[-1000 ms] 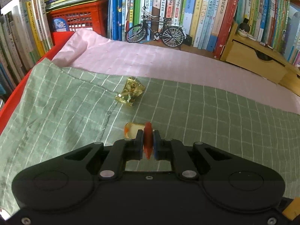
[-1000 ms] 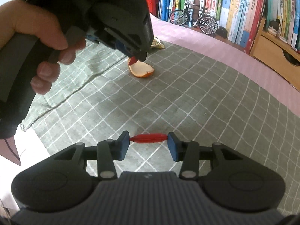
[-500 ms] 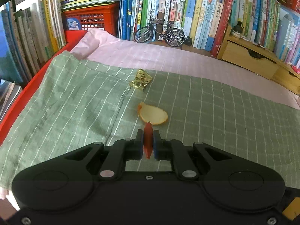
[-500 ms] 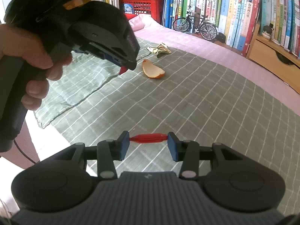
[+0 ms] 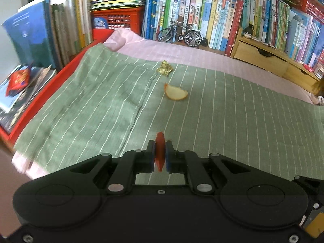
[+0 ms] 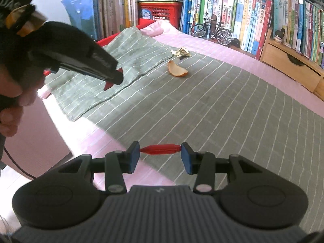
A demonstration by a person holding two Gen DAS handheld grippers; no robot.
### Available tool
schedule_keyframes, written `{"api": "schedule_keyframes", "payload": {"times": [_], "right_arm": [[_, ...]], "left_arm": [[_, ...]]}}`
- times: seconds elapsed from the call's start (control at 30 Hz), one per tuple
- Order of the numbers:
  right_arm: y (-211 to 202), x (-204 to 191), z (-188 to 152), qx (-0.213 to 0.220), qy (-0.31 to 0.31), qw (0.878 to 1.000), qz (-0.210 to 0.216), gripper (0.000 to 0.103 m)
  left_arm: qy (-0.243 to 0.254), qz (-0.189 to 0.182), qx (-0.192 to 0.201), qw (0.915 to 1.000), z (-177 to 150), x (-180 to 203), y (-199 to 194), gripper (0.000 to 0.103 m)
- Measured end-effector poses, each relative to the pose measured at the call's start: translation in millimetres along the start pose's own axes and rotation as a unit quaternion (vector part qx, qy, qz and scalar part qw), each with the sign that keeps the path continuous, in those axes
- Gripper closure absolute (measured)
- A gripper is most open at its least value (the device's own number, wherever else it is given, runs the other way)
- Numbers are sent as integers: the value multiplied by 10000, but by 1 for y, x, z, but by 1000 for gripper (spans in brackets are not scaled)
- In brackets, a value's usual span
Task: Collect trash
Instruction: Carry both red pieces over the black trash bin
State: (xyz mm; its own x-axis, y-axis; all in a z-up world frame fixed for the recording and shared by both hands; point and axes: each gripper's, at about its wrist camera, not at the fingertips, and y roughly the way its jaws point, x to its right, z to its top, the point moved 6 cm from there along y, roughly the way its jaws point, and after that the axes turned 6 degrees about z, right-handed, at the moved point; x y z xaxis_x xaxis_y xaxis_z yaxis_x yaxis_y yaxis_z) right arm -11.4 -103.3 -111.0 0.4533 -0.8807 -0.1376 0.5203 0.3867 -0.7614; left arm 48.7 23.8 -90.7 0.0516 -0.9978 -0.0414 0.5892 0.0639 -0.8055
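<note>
On the green striped cloth (image 5: 222,109) we see an orange peel (image 5: 175,94) and, just behind it, a crumpled gold wrapper (image 5: 165,69), both lying well ahead of our tools. Our left tool (image 5: 160,156) is pressed together on a small red wrapper (image 5: 160,151), held edge-on. Our right tool (image 6: 160,155) pinches a second red piece (image 6: 160,149) by its two ends, with the pads partly spread. Books (image 5: 212,20) stand behind.

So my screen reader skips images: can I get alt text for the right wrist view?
The right tool grips a red wrapper above a green striped cloth. Beyond lie an orange peel and gold foil; the left tool holds another red scrap.
</note>
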Motion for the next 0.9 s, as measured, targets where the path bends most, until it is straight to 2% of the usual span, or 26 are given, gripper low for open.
{"api": "schedule_keyframes", "payload": {"times": [0.4,0.9], "right_arm": [[-34,-40,-42,-138,-130,9997,147,55],[-27,-79,-95,-594,-24,9976,346,55]], "left_arm": [[-155,2,-280,9995,-88,-28,-52,94],[-290,-10,-899,9955,-185,-51,-56,93]]}}
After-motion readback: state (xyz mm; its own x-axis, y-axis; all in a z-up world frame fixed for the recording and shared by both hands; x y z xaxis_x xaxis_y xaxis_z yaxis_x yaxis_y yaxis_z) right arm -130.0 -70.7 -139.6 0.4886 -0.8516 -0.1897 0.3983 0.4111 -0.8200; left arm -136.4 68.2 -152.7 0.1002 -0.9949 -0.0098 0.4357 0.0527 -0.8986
